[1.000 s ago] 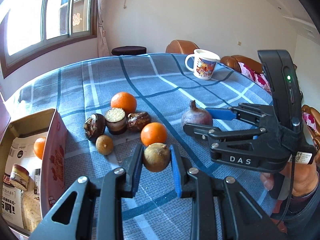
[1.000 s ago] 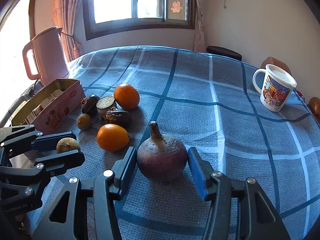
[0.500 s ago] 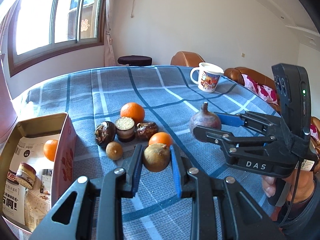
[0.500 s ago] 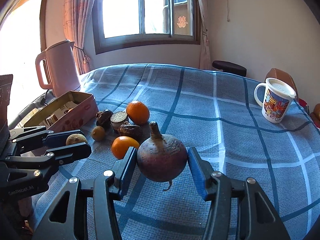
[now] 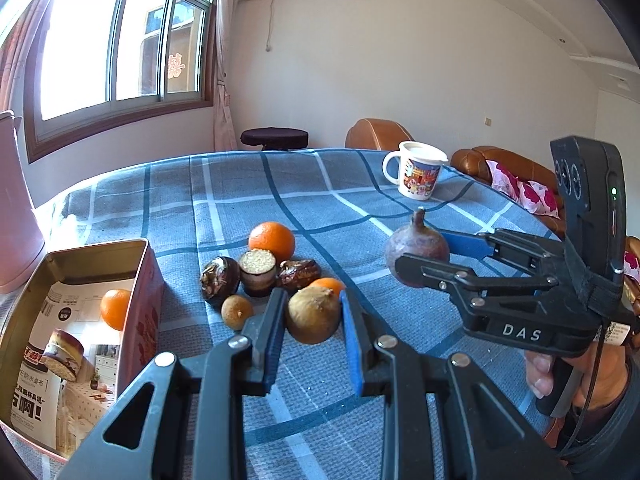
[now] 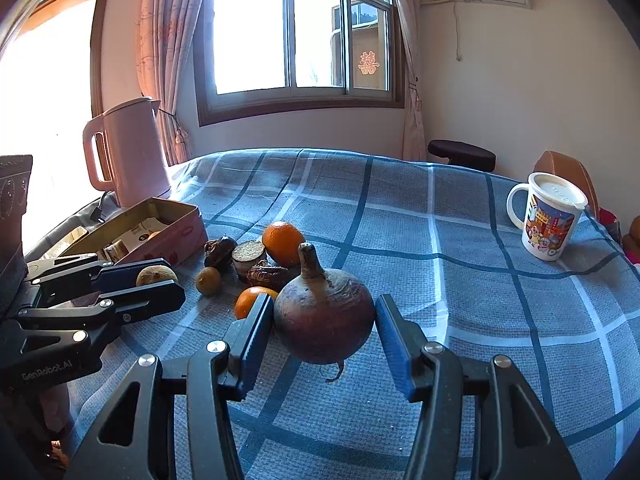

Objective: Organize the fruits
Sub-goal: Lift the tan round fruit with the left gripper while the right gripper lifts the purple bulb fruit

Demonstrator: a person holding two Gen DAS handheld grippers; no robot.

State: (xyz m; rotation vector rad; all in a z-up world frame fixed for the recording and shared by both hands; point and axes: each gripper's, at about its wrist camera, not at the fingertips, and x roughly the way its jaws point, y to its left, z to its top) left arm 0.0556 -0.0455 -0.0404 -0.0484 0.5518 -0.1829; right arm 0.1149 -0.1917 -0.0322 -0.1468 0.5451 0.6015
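- Left gripper (image 5: 312, 320): jaws closed to a narrow gap on a brown round fruit (image 5: 312, 314), both blue pads pressed to its sides; fruit held clear of the cloth, just in front of the fruit pile.
- Right gripper (image 6: 324, 328): jaws set moderately wide and clamped on a dark red stemmed fruit (image 6: 324, 318); it is carried above the tablecloth (image 6: 460, 280), root tip dangling.
- Step judged: both fruits to be carried to the open tin box (image 5: 136, 280) on the left side of the table.
- Grips should be kept steady and level; the round brown fruit is likely to roll out if pressure is eased.
- Brown fruit is best dropped first, since the box is nearer the left gripper; crossing of the two grippers should be avoided.
- Box rim to be cleared from above, then fruit released low inside.
- Only in the left view: box interior, with one orange (image 5: 116, 308) already on the printed paper; also the person's hand (image 5: 560, 376) on the right handle.
- Only in the right view: pink kettle (image 6: 128, 152) behind the box; root tip under the red fruit.
- Four dark or brown fruits and two oranges left on the cloth, both views.
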